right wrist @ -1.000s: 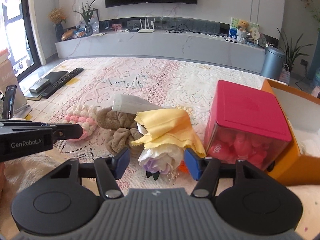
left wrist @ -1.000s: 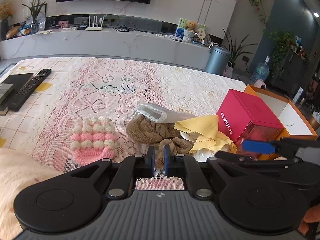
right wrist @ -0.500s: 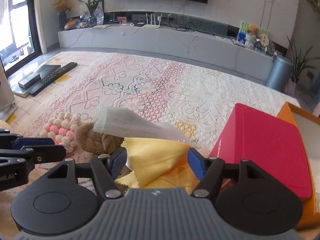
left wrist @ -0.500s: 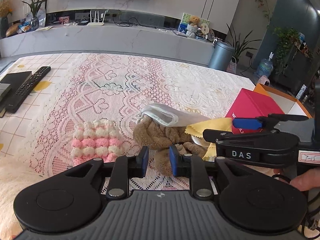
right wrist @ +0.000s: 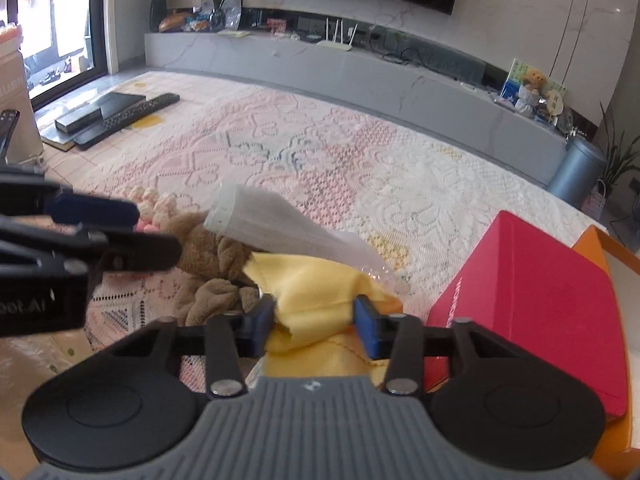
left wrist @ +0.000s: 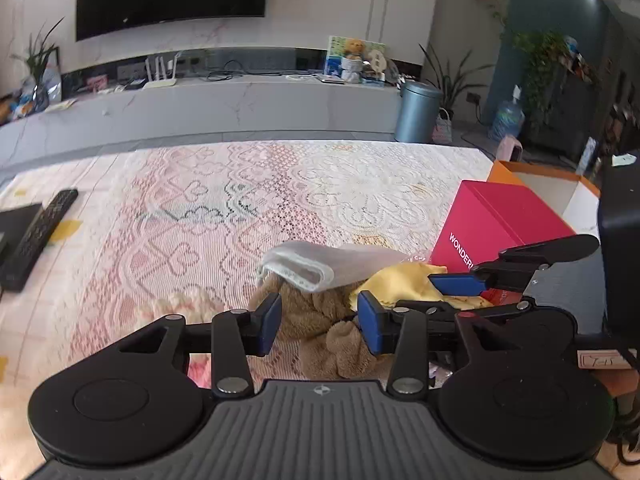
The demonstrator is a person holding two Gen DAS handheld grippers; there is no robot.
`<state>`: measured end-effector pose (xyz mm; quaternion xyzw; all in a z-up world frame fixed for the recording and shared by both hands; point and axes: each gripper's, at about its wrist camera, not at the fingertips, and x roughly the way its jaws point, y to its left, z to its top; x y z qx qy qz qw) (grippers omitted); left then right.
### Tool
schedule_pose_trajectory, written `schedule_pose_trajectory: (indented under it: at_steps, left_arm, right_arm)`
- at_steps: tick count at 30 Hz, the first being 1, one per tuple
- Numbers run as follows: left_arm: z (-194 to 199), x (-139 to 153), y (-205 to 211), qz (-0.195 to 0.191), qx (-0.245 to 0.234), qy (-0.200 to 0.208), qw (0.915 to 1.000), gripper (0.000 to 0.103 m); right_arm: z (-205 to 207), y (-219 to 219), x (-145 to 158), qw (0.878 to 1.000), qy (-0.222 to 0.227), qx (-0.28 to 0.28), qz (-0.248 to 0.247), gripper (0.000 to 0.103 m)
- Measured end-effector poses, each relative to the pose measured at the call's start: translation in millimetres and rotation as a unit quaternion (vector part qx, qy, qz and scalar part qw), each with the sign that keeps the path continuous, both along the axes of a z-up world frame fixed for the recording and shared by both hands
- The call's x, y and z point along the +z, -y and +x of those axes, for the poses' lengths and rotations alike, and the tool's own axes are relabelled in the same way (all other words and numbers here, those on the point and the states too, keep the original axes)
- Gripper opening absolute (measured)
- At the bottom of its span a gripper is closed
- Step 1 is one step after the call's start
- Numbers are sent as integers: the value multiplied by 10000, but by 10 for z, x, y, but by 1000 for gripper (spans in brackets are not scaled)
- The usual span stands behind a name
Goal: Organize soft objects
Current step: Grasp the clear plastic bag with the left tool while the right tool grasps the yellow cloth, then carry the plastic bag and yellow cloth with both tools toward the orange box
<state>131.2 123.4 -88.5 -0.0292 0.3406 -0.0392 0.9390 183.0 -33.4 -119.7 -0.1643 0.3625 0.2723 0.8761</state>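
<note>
Fingers, left: blue pads (left wrist: 267,323) spread wide on the left gripper (left wrist: 319,322), nothing held; were nearly pinched together 1 s back, part-open 0.5 s back, so opening through this last second.
Fingers, right: pads (right wrist: 260,320) of the right gripper (right wrist: 315,322) apart, straddling the yellow cloth (right wrist: 316,284); gap looks narrower than 1 s ago; cloth between them, contact with either pad not clear, so not counted as a grip.
Brown plush piece (left wrist: 320,320): on the lace tablecloth (left wrist: 280,192), now framed between the left pads, its lumpy lower end just below them; 1 s ago sat ahead of shut fingertips.
Yellow cloth: draped over the heap just right of the plush, partly under the white mesh sleeve (left wrist: 316,266); fills the right gripper's gap now, where a white flower sat 1 s ago.
White mesh sleeve: lying across the top of plush and cloth, touching both.
Pink-and-cream knit pad (right wrist: 154,206): left of the plush, mostly hidden behind the left gripper's body.
Red box (left wrist: 492,228): right of the heap, near the cloth; orange box (left wrist: 532,172) open behind it, probably the destination.
Meaning for the task: both tools lined up for 2 separate pickups, plush on the left, cloth on the right; nothing sorted yet.
Risk: sleeve overlapping both items, likely to drag along with either lift.
</note>
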Motion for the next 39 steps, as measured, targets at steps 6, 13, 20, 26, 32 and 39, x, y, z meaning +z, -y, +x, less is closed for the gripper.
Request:
schedule_pose_trajectory:
  at_steps: [6, 13, 20, 26, 32, 39]
  left_arm:
    - [142, 44, 22, 578, -438, 123, 9973, 57]
    - [376, 6, 151, 1231, -1323, 270, 9832, 70]
    - [643, -267, 309, 2165, -2004, -157, 9554, 65]
    - [777, -390, 254, 1819, -1630, -441, 9687, 27]
    - [647, -297, 271, 1746, -1294, -179, 9759, 2]
    - [478, 63, 109, 1238, -442, 132, 9912, 1]
  right_arm:
    - [123, 126, 236, 9990, -84, -44, 426, 3]
    - [364, 227, 602, 9982, 115, -126, 569, 3]
    - [368, 150, 421, 9987, -133, -7, 486, 3]
    - [324, 121, 280, 9986, -296, 18, 429, 3]
    - [310, 170, 258, 9987, -306, -59, 402, 3]
    - [199, 261, 392, 9985, -76, -128, 519, 3]
